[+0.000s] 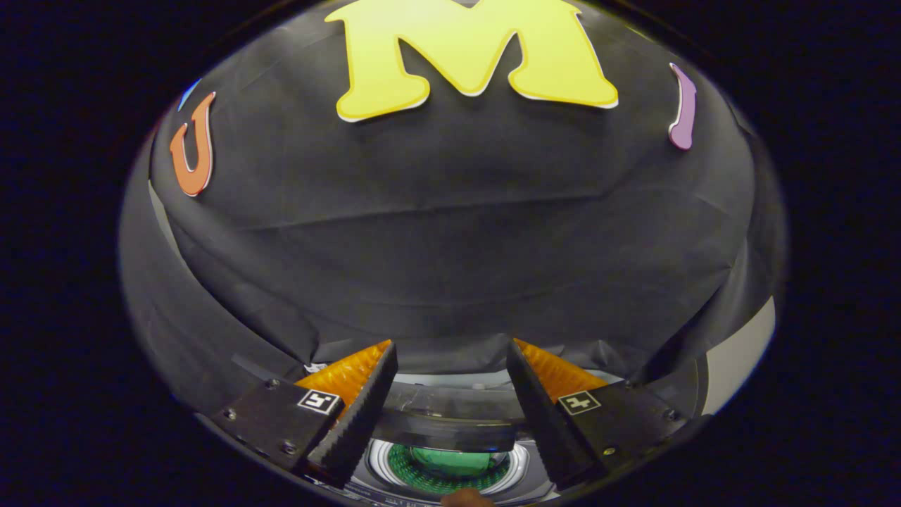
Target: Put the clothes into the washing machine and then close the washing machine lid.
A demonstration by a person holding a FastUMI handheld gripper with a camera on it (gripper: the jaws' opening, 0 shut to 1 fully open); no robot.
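Note:
My gripper is open, its two fingers spread wide with nothing between them. Below and between the fingers lies the washing machine, seen from above. Its round drum opening shows a green inside within a pale ring. The transparent lid stands raised at the back of the opening, just beyond the fingers. A small rounded brownish shape peeks in at the near rim of the machine; I cannot tell what it is. Whether clothes lie in the drum is unclear.
The booth's black cloth wall rises close behind the machine. A pale panel shows past the cloth to the right of the right finger.

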